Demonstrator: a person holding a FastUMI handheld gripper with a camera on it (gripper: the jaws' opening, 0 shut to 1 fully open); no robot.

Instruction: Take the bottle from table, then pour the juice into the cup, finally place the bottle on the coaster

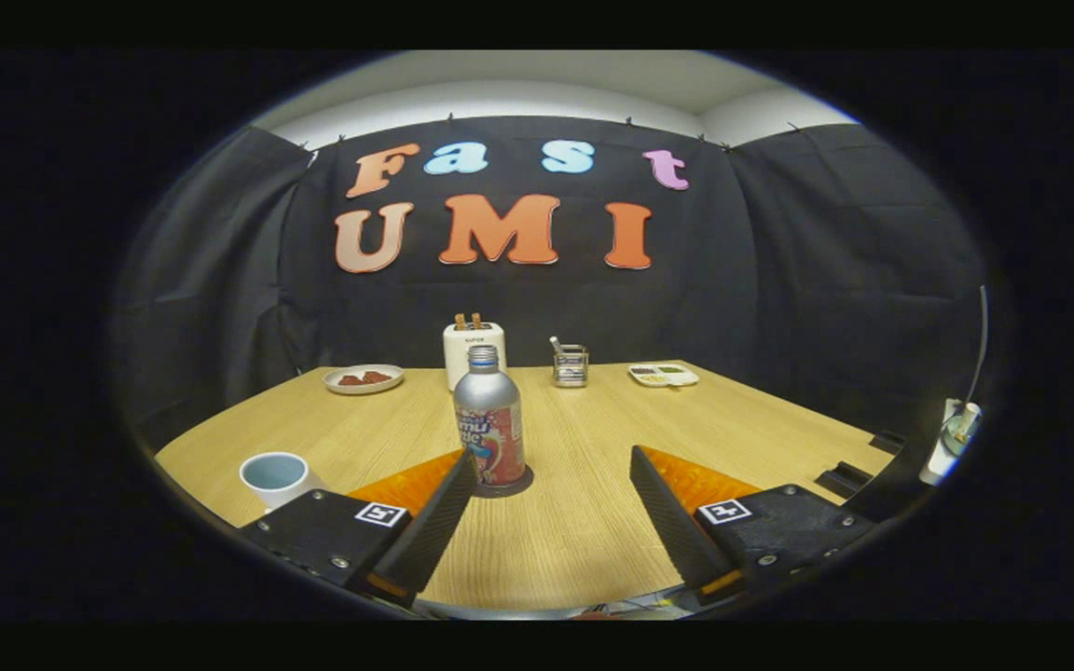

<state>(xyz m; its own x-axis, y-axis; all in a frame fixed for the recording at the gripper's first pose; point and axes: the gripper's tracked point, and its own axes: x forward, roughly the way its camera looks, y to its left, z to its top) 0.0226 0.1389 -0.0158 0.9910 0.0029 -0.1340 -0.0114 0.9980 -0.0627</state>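
Looking forward along our gripper (551, 461), we see its two fingers spread wide apart, and they hold nothing; only bare wood of the table (574, 531) lies between them. We take the bottle (489, 419) as our landmark for all places. It stands upright just ahead of the fingers, close to the tip of the left finger (439, 522), which seems almost to touch its lower part, though we cannot tell if there is real contact. The right finger (672, 517) is well apart from the bottle. The bottle is silver at the shoulder and neck, it has a coloured label around the body, and its threaded neck carries no cap. Under the bottle a dark round coaster (511, 487) shows its edge, so the bottle stands on it already.

To the left of the bottle and a little nearer to us stands the cup (277, 477), pale and upright, beside the left finger's body. We cannot tell if there is any liquid inside.

Beyond the bottle, directly behind it, a white toaster (474, 352) stands with two brown slices in its slots. Left of the toaster lies a plate (364, 378) with some brown pieces of food. Behind the bottle to the right there is a small wire holder (571, 363), and further right a flat white tray (663, 375) with small compartments.
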